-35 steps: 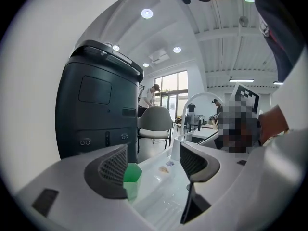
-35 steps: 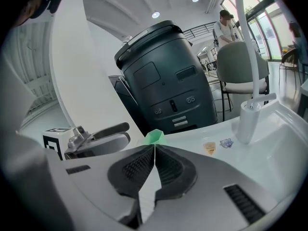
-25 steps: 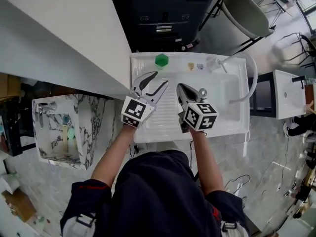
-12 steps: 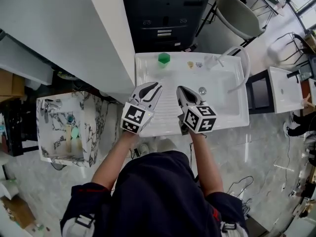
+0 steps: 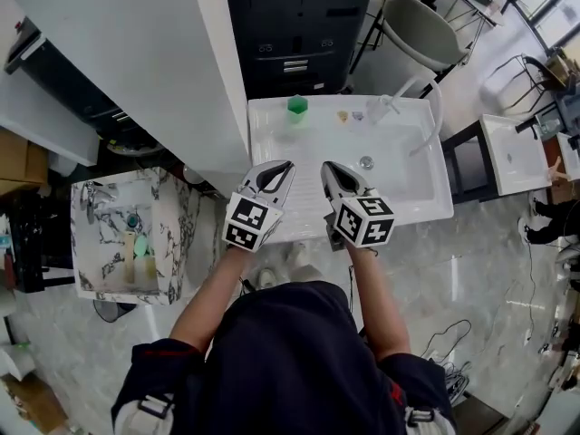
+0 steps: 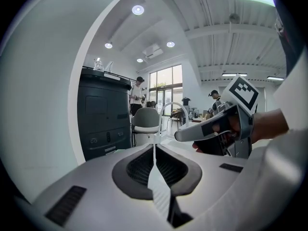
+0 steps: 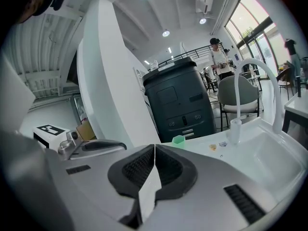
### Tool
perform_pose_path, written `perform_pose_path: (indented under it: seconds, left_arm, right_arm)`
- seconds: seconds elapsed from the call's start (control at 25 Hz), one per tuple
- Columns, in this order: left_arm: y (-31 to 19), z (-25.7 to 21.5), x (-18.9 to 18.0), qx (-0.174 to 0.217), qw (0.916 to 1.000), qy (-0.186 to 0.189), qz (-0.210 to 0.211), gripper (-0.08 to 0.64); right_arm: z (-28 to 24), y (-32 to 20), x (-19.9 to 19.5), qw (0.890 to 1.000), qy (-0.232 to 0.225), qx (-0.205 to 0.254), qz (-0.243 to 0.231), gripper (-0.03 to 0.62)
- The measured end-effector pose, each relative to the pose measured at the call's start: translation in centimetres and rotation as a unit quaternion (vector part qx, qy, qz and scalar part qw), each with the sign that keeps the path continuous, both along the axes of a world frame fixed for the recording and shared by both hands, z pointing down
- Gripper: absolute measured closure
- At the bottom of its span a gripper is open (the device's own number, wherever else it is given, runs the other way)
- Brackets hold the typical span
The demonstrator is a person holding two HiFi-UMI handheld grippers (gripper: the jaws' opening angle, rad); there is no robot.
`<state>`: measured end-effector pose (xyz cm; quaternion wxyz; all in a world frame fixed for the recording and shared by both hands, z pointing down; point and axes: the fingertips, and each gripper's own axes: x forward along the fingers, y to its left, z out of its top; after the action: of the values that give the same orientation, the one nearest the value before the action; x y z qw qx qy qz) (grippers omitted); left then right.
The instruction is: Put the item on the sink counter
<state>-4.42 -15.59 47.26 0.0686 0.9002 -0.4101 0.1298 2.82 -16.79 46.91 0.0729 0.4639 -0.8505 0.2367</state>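
The left tool (image 5: 279, 165), just closed, and the right tool (image 5: 328, 165) are both pressed together, empty. A green cup (image 5: 296, 107) stands well beyond them on the tabletop (image 5: 319, 123).

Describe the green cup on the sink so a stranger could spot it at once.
Start at the white sink in front of the dark cabinet. On its back ledge, left of the tap, stands a small green cup. Its neighbours are two tiny pale bits; it alone is green.

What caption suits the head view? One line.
Left gripper, jaws just closed empty, and shut right gripper hover at the sink's near edge; green cup on its counter.
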Motion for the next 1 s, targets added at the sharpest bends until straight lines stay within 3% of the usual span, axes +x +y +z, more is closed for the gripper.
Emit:
perform_pose_path:
  seconds: [0.4,1.0]
  left_arm:
    - [4.8,-2.3,0.2,0.016,0.9996,0.003,0.024,0.544]
    - [11.1,-3.8,-3.0,0.014,0.9988,0.019,0.042,0.545]
  right_arm:
    - [-1.8,5.1,-1.1,1.000,0.005,0.023,-0.002,0.557]
    - [-3.2,10.5,-3.2,0.999,0.011,0.050,0.007,0.557]
